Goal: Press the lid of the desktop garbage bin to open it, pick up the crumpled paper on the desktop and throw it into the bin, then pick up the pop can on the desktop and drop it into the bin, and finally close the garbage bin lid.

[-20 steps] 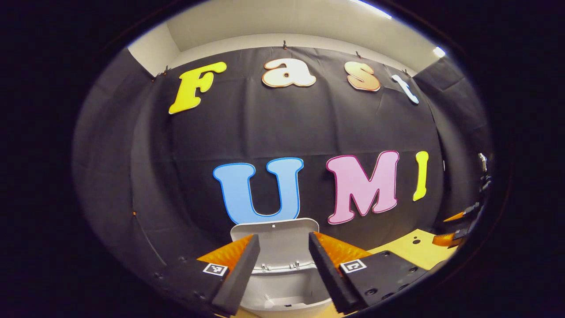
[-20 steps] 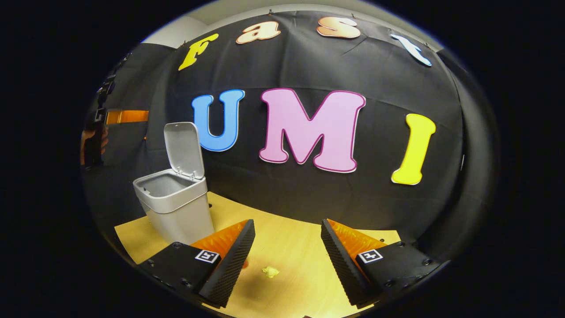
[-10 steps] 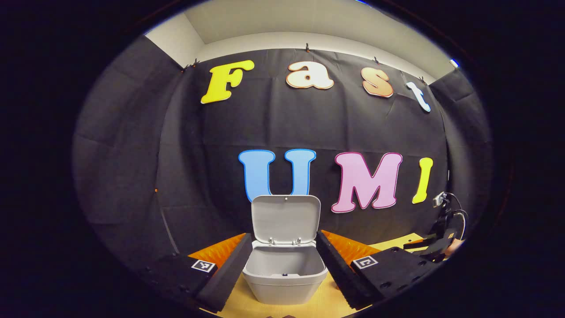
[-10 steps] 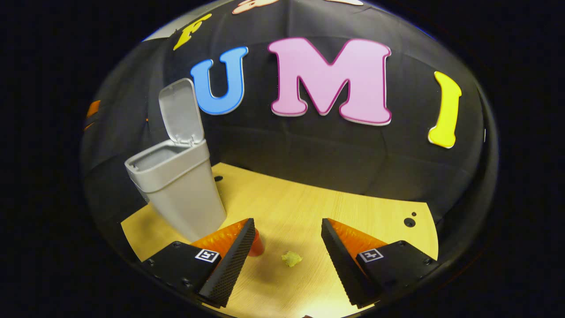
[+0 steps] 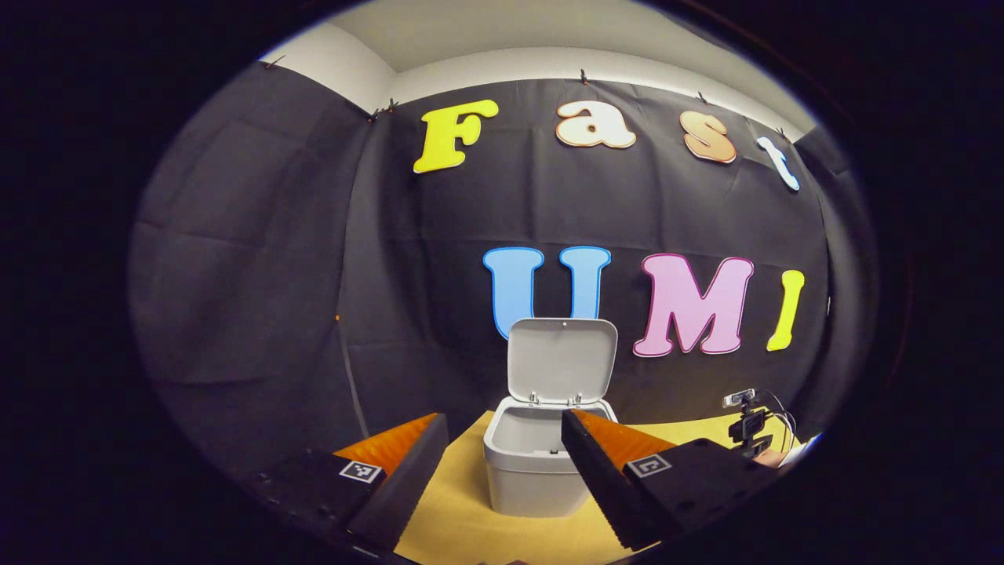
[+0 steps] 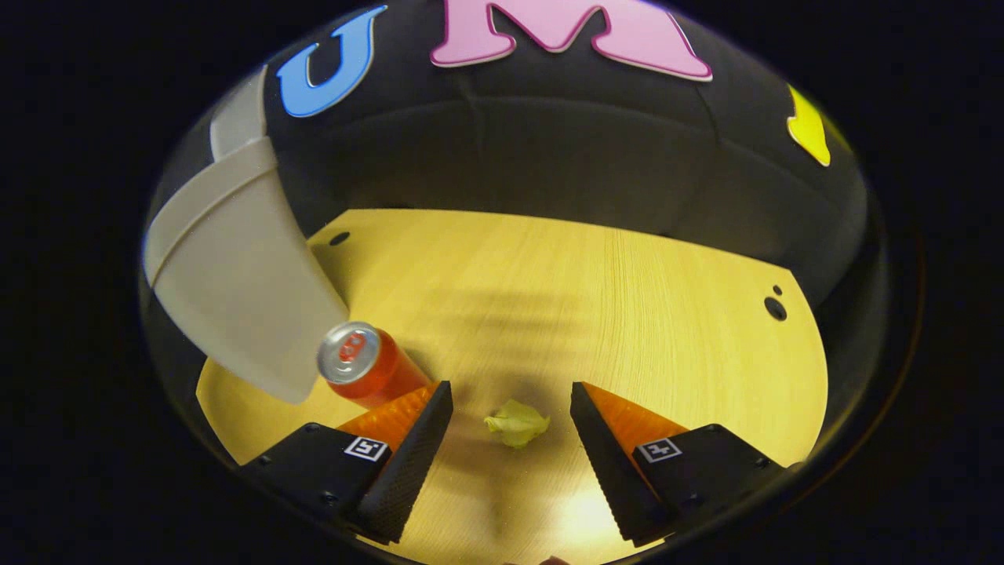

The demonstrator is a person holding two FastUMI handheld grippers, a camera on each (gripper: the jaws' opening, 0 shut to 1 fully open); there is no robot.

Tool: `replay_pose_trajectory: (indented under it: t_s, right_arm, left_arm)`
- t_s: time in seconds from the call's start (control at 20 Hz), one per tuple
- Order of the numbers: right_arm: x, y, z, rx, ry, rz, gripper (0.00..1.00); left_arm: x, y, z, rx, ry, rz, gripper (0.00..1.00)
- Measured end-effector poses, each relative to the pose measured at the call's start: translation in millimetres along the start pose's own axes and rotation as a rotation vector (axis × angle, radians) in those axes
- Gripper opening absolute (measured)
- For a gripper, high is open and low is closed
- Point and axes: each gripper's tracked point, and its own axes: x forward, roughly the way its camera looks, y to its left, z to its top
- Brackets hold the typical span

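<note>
Lid step looks done: the bin (image 5: 545,463) stands on the table (image 6: 627,298) with its lid (image 5: 561,361) tipped up and back. You are on the paper step.

Your right claw (image 6: 510,463) is spread wide and holds nothing. The crumpled paper (image 6: 516,424) lies on the table between its fingers, a little ahead of the tips and untouched.

Next move, as I judge it: bring the right claw down and forward until both fingers flank the paper, then pinch. Mind the pop can (image 6: 369,367) standing upright just beside the claw's left finger; a sideways drift could topple it.

Your left claw (image 5: 502,486) is also open and empty, held back from the bin.

Count: one bin, one paper, one can, two claws.
</note>
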Motion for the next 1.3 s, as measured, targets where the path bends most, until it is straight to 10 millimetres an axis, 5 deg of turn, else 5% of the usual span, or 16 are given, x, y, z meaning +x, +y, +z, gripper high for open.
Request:
replay_pose_trajectory:
  t_s: [0.25, 0.45, 0.6, 0.65, 0.7, 0.75, 1.25, 1.3]
  right_arm:
    - [23, -11, -29, -0.031, 0.106, -0.048, 0.98]
    - [33, -13, -34, -0.019, 0.116, -0.052, 0.98]
    - [28, -18, -32, 0.007, 0.119, -0.056, 0.45]
    - [22, -18, -26, 0.01, 0.098, -0.058, 0.45]
    - [15, -19, -17, 0.002, 0.064, -0.056, 0.32]
    - [6, -18, -4, -0.007, 0.021, -0.051, 0.45]
    - [-127, 66, 188, -0.042, -0.451, 0.147, 0.44]
    - [-134, 72, 193, -0.051, -0.472, 0.176, 0.44]
  left_arm:
    - [-10, -5, -15, -0.022, 0.047, 0.012, 0.97]
    - [-13, -5, -13, 0.004, 0.047, 0.015, 0.96]
    - [-15, -6, -16, 0.016, 0.052, 0.009, 0.96]
    - [-15, -8, -16, 0.015, 0.054, 0.007, 0.96]
    - [-15, -9, -17, 0.012, 0.055, 0.003, 0.97]
    - [-16, -10, -17, 0.01, 0.053, -0.002, 0.97]
    - [-15, -21, -16, 0.017, 0.037, -0.047, 0.96]
    - [-17, -21, -16, 0.021, 0.031, -0.048, 0.96]
